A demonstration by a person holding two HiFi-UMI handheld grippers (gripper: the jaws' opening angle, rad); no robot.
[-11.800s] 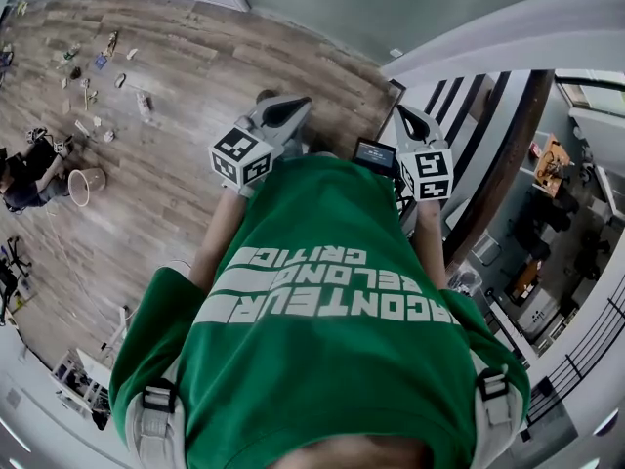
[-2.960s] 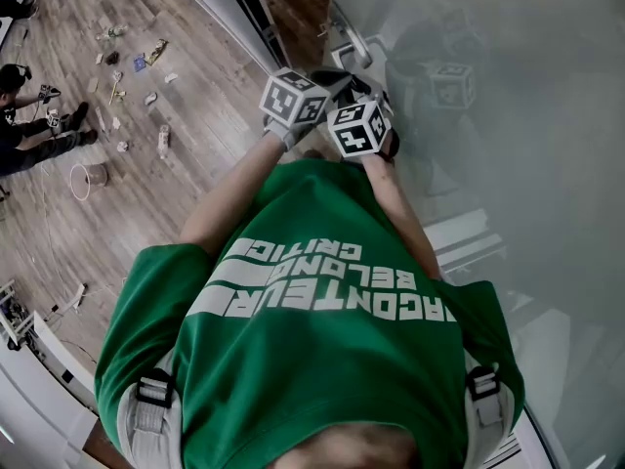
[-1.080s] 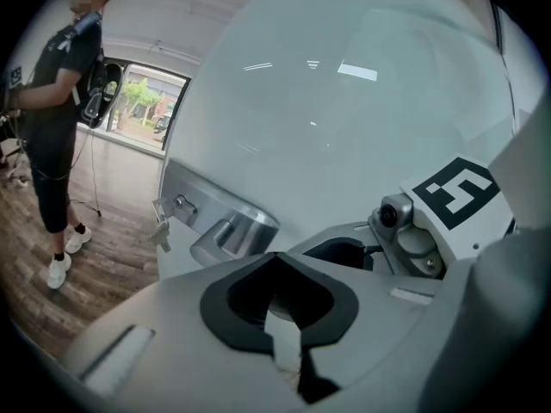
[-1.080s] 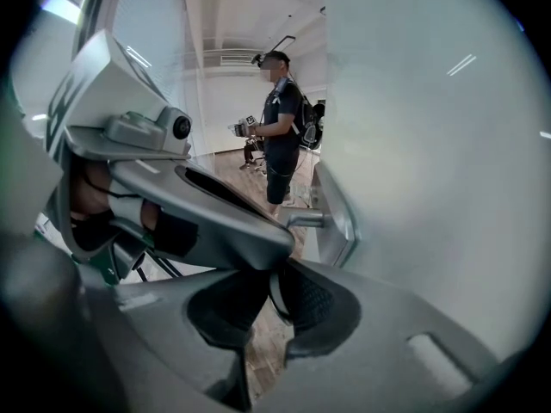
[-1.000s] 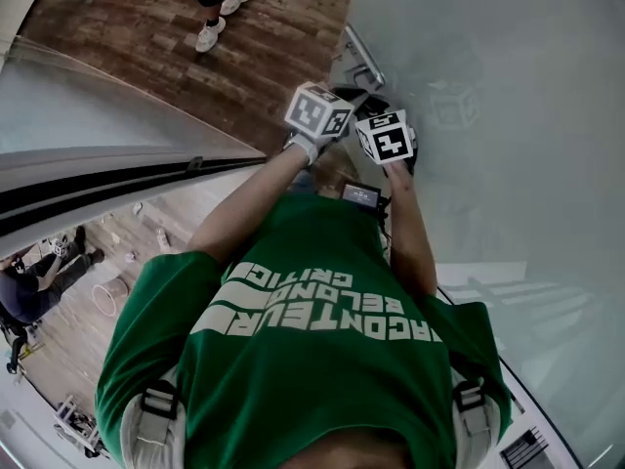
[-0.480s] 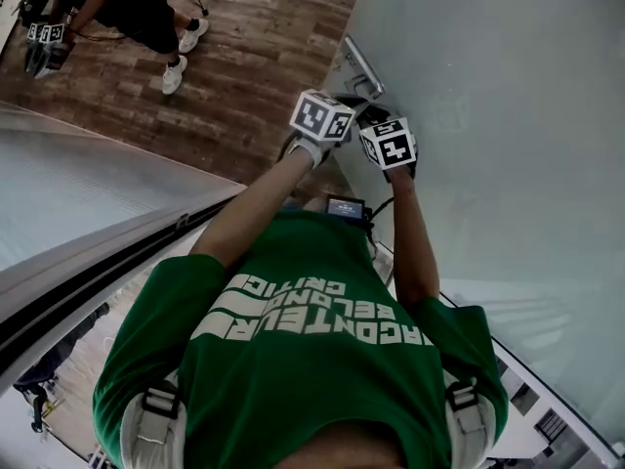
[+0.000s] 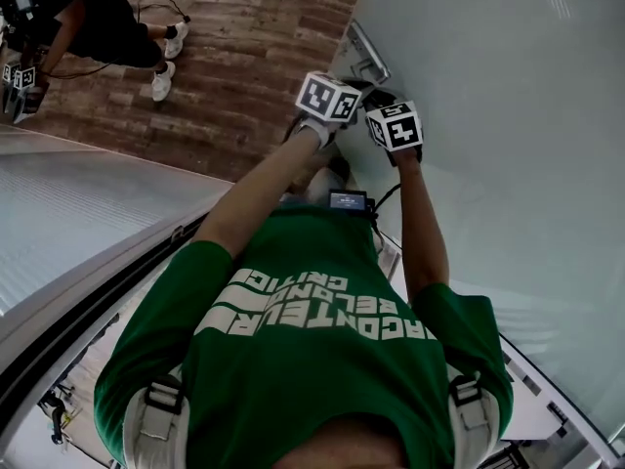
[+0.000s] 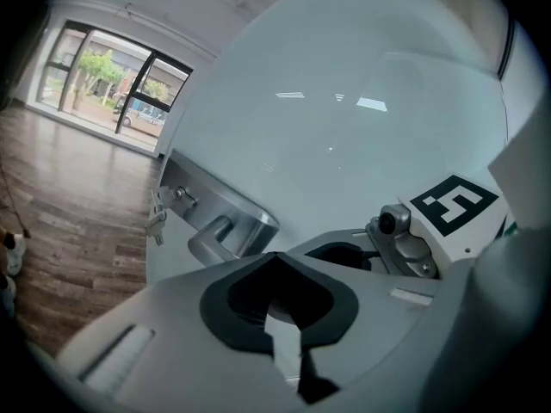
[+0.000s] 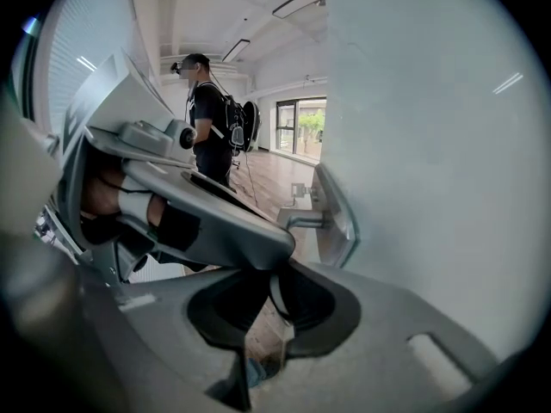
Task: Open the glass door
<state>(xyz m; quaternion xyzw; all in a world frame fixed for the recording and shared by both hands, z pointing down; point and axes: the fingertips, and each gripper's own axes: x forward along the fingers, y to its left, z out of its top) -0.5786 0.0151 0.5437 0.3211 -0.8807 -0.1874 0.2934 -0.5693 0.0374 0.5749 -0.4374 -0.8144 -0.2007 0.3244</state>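
**A:** Where is the frosted, pale-grey glass door [image 7: 488,115]?

**B:** It stands upright and fills the right side of the head view, close beside the person in the green printed T-shirt [image 7: 312,360]. The door's handle edge is free, and the brown wooden plank floor [image 7: 244,47] shows past it.

**A:** And the handle?

**B:** It's a brushed-metal lever handle [image 8: 215,235] on a long metal plate near that edge. Both claws are just beside it, and neither is on it.

**A:** What is the left one doing?

**B:** The grey left claw [image 8: 277,291] with black pads is clenched. Its pads meet, leaving only their diamond notch and a thin slit, and nothing is held. The handle lies beyond its tips to the left. The other claw's white marker cube [image 8: 454,209] is to its right.

**A:** And the right one?

**B:** The grey right claw [image 9: 274,298] is clenched on nothing too, and floor shows through its slit. A finger of the left claw crosses just above its tips, but I can't tell if they touch. The handle is a little beyond it, with the pane on its right.

**A:** Is anyone else there?

**B:** A person in dark clothes [image 7: 103,27] and white shoes stands on the floor, well apart, at the upper left.
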